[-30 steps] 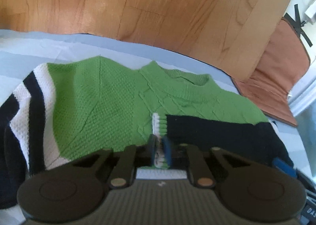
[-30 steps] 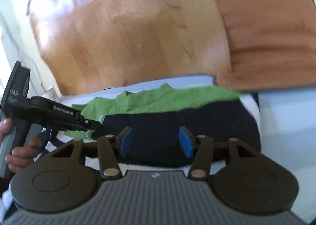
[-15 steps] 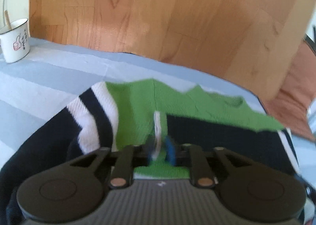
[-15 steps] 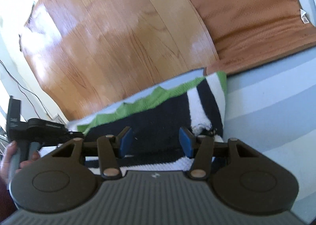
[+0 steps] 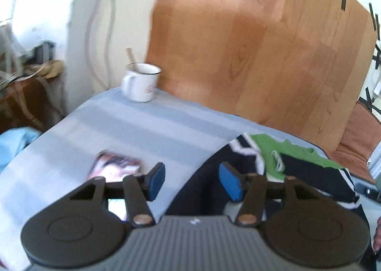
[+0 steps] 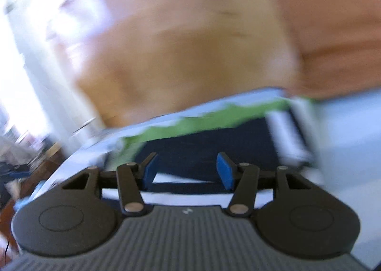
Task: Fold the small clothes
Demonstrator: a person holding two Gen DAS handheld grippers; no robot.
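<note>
A small green, black and white knit sweater lies on the striped blue-grey cloth, with its black sleeves folded over the green body. My left gripper is open and empty, above the sweater's left edge. The sweater also shows in the blurred right wrist view. My right gripper is open and empty, just above the sweater's near black part.
A white enamel mug with a stick in it stands at the far left of the cloth. A printed card or booklet lies near my left gripper. A wooden board rises behind. A brown cushion sits right.
My left gripper has let go of the white cuff, opened, and swung left away from the sweater. The right wrist view is now motion-blurred; that gripper stays open.
</note>
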